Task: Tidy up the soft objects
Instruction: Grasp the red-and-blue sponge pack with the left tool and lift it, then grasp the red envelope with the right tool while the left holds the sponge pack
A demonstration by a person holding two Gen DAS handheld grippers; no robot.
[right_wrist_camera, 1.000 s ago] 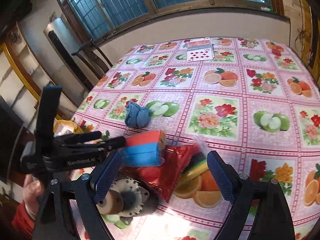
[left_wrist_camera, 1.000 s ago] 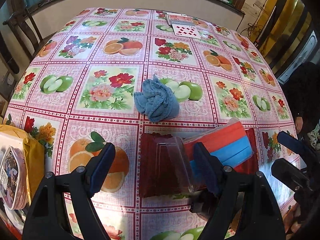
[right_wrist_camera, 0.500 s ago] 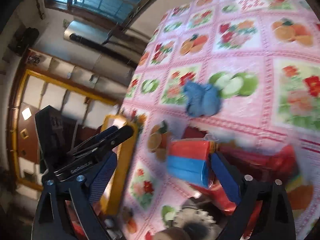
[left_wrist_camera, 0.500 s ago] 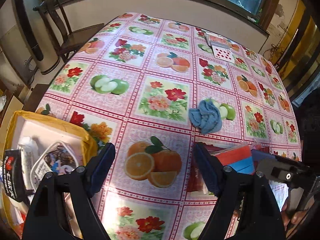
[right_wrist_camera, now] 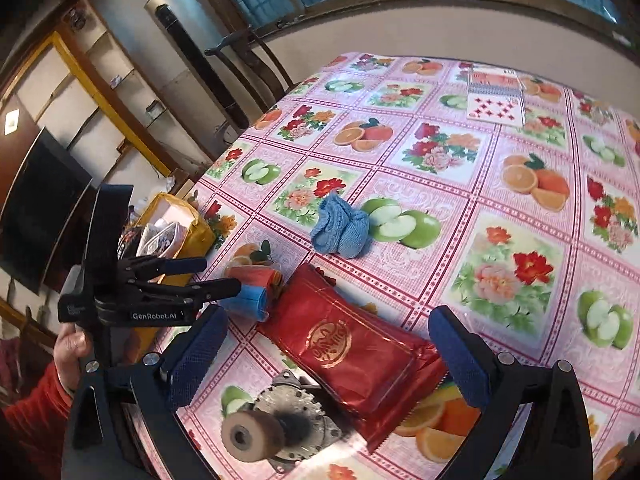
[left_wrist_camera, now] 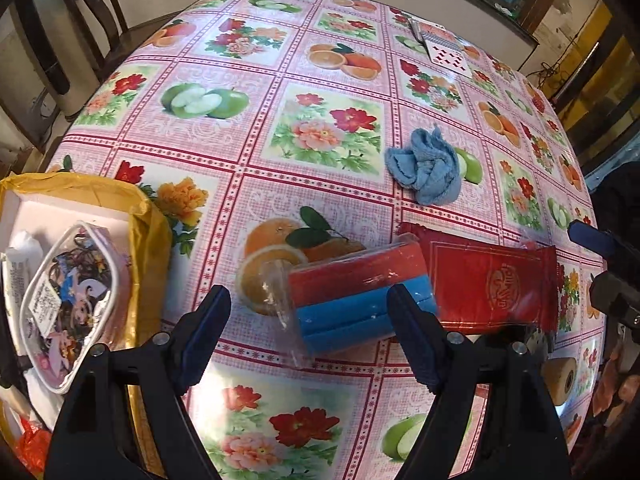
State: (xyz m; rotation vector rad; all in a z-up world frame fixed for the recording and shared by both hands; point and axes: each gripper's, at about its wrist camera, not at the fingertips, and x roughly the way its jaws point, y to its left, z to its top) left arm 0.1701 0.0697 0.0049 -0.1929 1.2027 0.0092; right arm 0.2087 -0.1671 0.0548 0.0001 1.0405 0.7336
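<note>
Both grippers swing back toward the clear-wrapped red and blue sponge pack (left_wrist_camera: 356, 292)
Left gripper (left_wrist_camera: 308, 334) and right gripper (right_wrist_camera: 332, 356) fingers spread apart, empty; crumpled blue cloth (left_wrist_camera: 426, 170) sits on the tabletop (left_wrist_camera: 248, 184).

Your yellow box (left_wrist_camera: 150, 236) runs off the left edge of the left wrist frame, contents half cut. The right finger hides the lower right corner of the red-and-blue sponge pack (left_wrist_camera: 356, 292). Your right gripper (left_wrist_camera: 600, 256) is clipped at the right edge. The logo on the red packet (right_wrist_camera: 352, 354) is too blurred to read. The motor part (right_wrist_camera: 280, 424) is soft at bottom centre.
</note>
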